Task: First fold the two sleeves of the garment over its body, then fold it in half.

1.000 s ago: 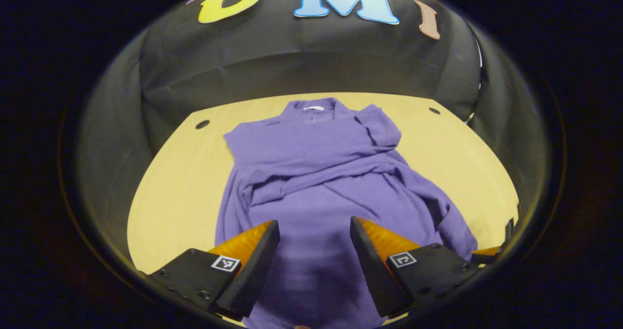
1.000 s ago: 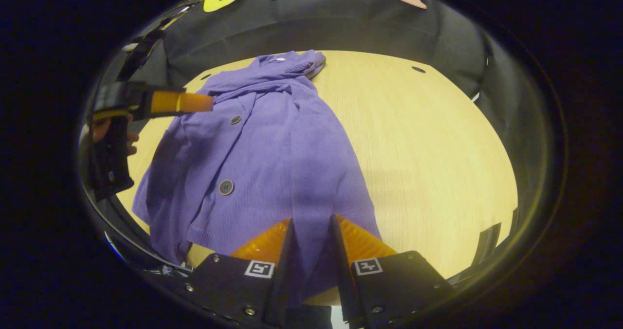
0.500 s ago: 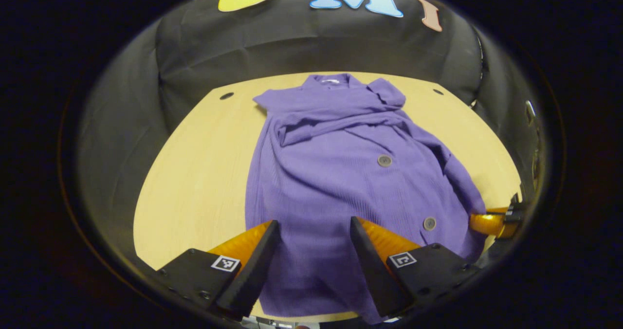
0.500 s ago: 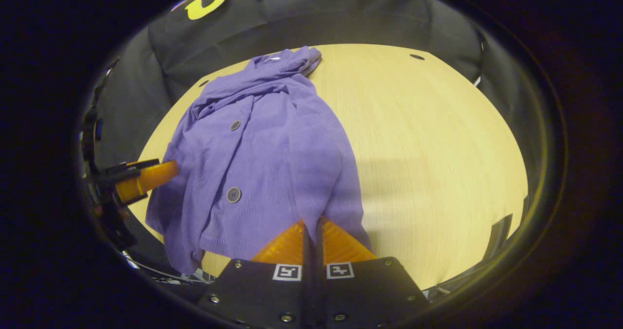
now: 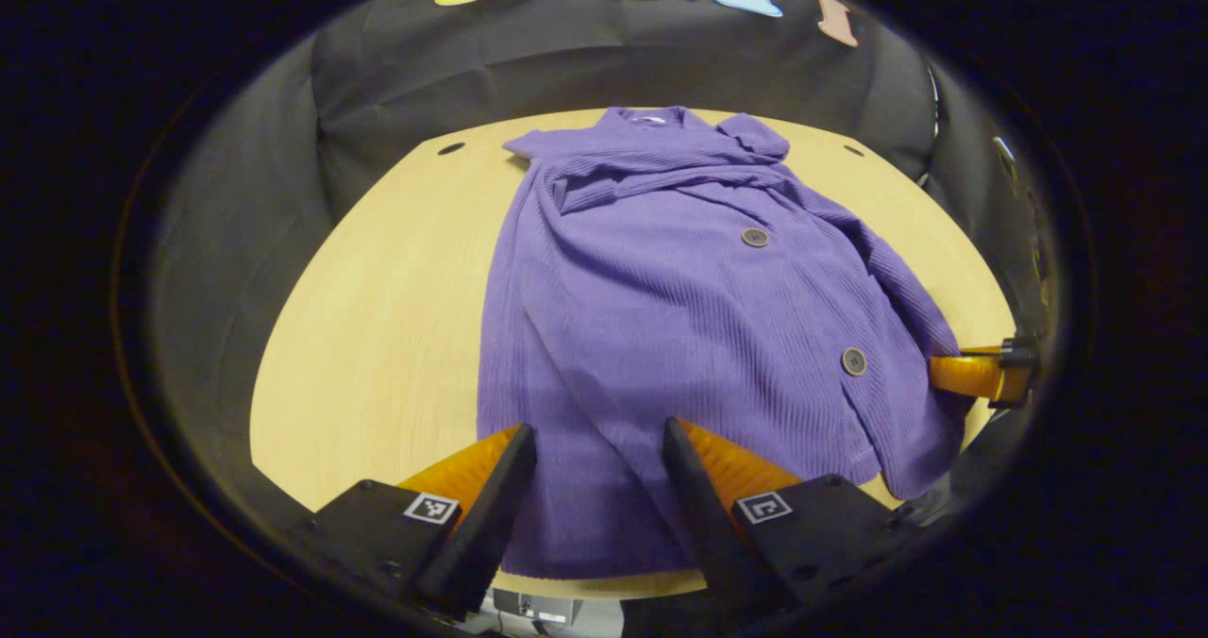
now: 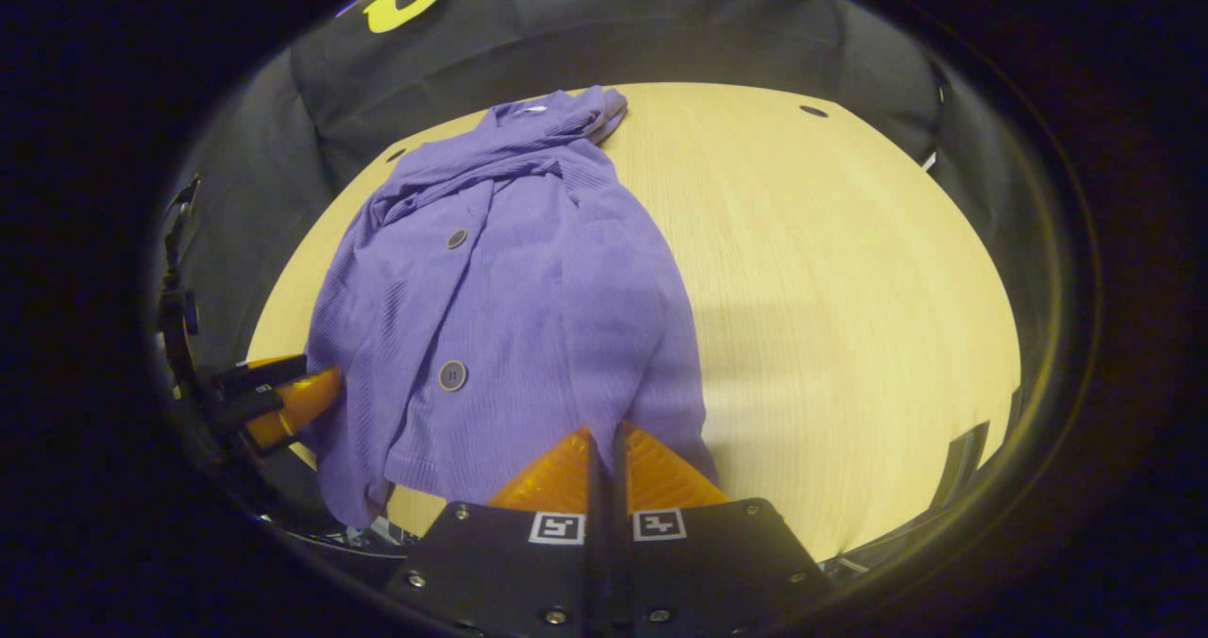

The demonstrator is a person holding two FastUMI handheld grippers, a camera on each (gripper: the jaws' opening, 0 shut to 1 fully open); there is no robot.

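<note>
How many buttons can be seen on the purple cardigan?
2. One button sits on the upper front of the cardigan, another button lower, near the hem. More may be hidden in folds.

The table (image 5: 377,336) has a pale yellow wood-grain top with a curved outline in both views. Small dark round holes sit near its far corners: one at the far left (image 5: 451,148) and one at the far right (image 5: 853,150). A purple buttoned cardigan (image 5: 679,317) lies spread directly on the top, collar at the far edge, hem reaching the near edge and overhanging it slightly. Both sleeves lie folded across the upper body. In the right gripper view the table (image 6: 830,289) surface to the right of the cardigan (image 6: 510,289) is bare wood.
</note>
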